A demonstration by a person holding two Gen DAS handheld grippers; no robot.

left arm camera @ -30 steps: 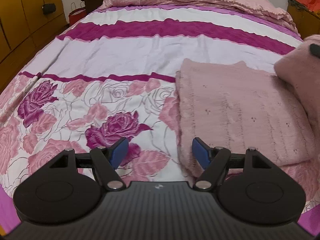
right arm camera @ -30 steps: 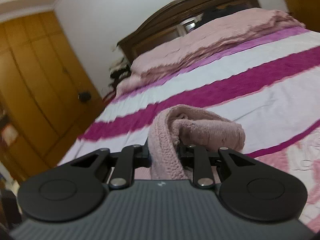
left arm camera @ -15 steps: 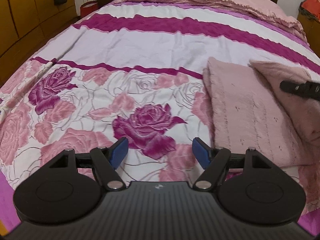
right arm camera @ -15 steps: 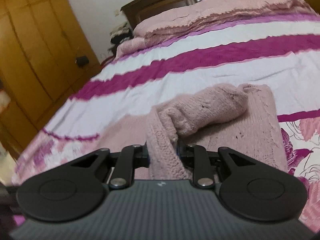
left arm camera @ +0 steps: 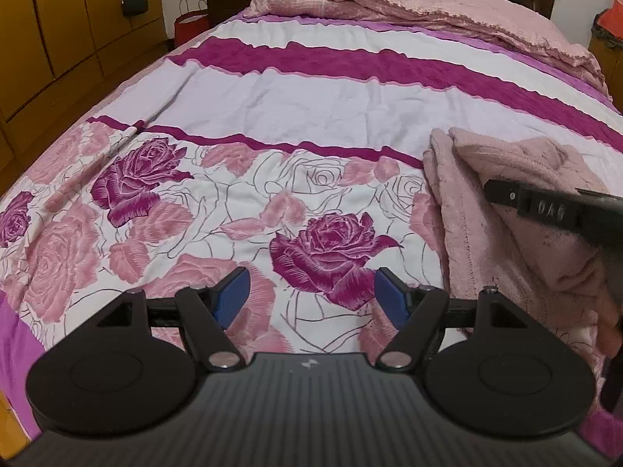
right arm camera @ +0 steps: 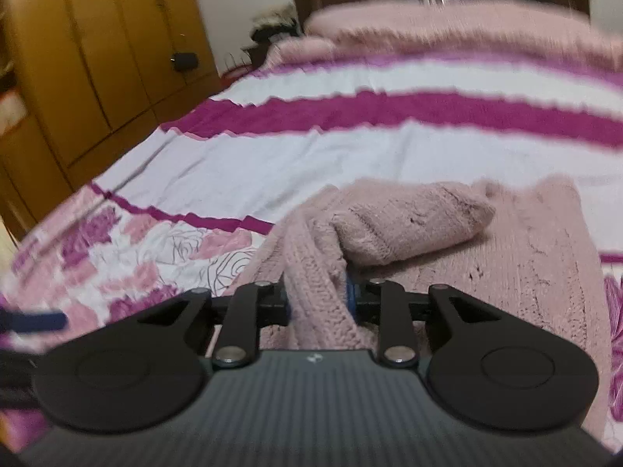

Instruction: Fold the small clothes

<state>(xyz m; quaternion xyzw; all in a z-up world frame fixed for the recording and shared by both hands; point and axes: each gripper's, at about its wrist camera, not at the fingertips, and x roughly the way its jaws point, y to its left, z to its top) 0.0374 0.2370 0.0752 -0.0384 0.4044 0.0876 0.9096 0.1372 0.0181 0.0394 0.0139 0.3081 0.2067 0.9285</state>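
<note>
Pink knit garment [right arm camera: 319, 292] bunched between the right hand-held gripper [right arm camera: 317, 295] fingers

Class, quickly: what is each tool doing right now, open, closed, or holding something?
Left tool: open, nothing between its blue pads, above the rose-print bedspread.
Right tool: its jaws have just been opening, with the pink knitted garment still between them.

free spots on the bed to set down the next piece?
Bare: rose-print bedspread left of the pink knit garment, under the open left gripper; also the striped band beyond. Crowded: where the right gripper lays the garment; the bunched pink blanket at the headboard.
</note>
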